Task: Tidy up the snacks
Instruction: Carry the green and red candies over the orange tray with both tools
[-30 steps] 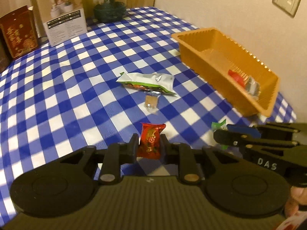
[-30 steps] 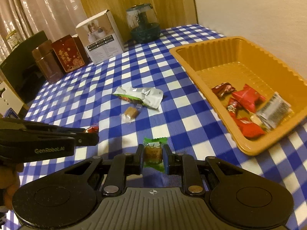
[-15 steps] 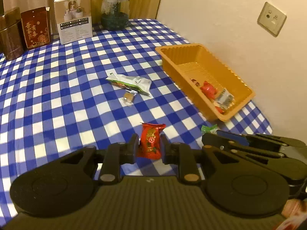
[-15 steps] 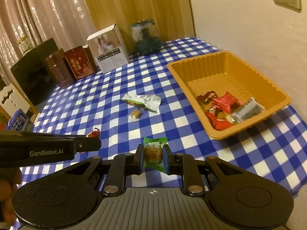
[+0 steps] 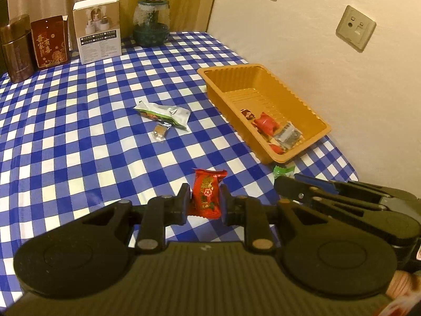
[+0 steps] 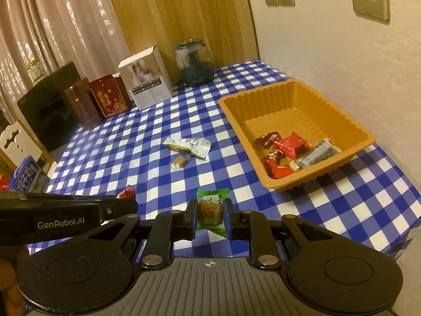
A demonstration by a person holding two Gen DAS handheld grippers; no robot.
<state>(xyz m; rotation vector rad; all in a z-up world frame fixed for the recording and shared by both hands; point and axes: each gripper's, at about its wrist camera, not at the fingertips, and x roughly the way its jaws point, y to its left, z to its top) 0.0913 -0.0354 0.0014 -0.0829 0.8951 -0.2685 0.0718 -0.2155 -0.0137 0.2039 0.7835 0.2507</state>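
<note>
My left gripper (image 5: 205, 201) is shut on a red wrapped candy (image 5: 206, 194), held above the checked tablecloth. My right gripper (image 6: 210, 212) is shut on a green wrapped candy (image 6: 211, 208), also off the table. Each gripper shows from the side in the other's view: the right gripper (image 5: 282, 177) with its green candy (image 5: 282, 170), the left gripper (image 6: 131, 200) with its red candy (image 6: 126, 192). The orange tray (image 5: 310, 105) (image 6: 279, 93) lies ahead to the right by the wall and holds several wrapped snacks. A white-green packet (image 5: 164, 113) (image 6: 189, 144) and a small clear-wrapped toffee (image 5: 160, 132) (image 6: 179, 162) lie mid-table.
At the table's far edge stand a white box (image 5: 98, 27), a red box (image 5: 49, 42), a brown tin (image 5: 16, 48) and a glass jar (image 5: 151, 22). The wall with sockets (image 5: 355, 27) runs along the right. A dark screen (image 6: 50, 105) and a chair back (image 6: 15, 142) stand at left.
Both grippers have lifted and drawn back from the table with their candies still gripped, so the tray, packet and toffee now look smaller and farther off.
</note>
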